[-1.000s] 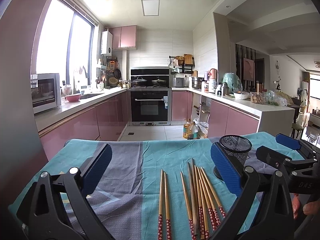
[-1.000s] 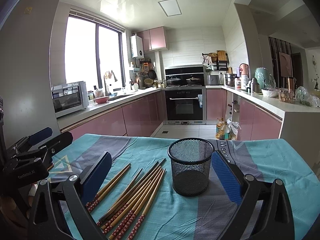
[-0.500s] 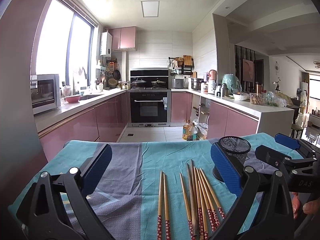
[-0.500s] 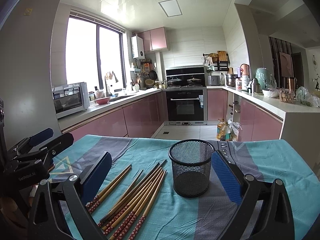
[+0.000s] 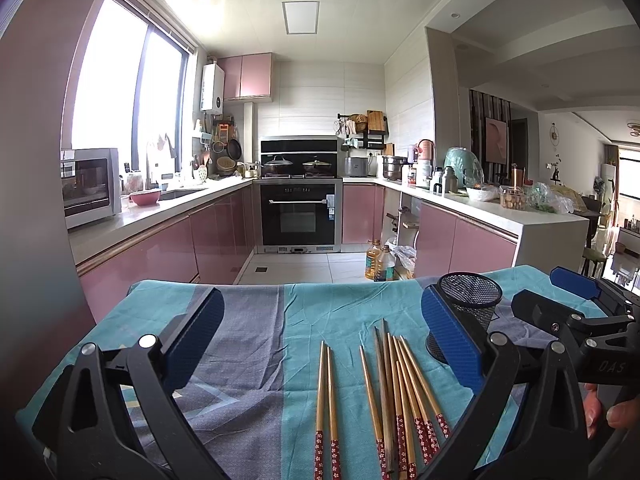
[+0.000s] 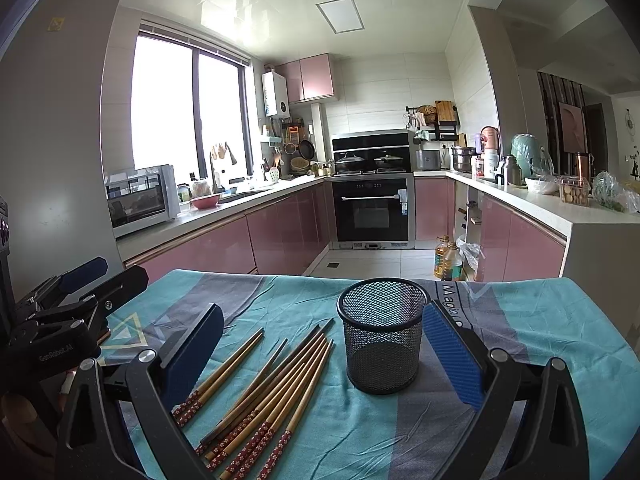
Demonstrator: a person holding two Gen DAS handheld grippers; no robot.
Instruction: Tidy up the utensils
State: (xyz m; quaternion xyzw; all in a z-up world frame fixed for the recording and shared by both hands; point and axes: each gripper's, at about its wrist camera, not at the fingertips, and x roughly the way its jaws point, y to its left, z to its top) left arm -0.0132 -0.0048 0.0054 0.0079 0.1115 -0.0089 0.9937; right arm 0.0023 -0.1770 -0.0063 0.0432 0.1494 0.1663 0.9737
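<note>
**Two open claws over chopsticks and a mesh cup**

Left claw (image 5: 320, 340): jaws wide apart, nothing between the pads, held above the near edge of the table (image 5: 256, 304). Right claw (image 6: 320, 344): jaws likewise wide apart and empty, also at the near edge, toward the right side. Chopsticks (image 6: 272, 392): wooden, with red patterned ends toward the near edge, lying flat on the cloth (image 6: 540, 320) near the table's middle. Two lying side by side slightly left of the rest; the others bunched close, some touching or overlapping, with one darker stick among them. Exact count uncertain. Cup (image 6: 380, 336): black wire mesh, upright, empty, standing just right of the chopstick bunch and apart from it, framed between the right claw's pads but not touched. Cloth: teal and grey-blue, covering the whole table. Beyond the far edge: kitchen with pink cabinets (image 5: 224, 228) and an oven (image 5: 300, 216).
</note>
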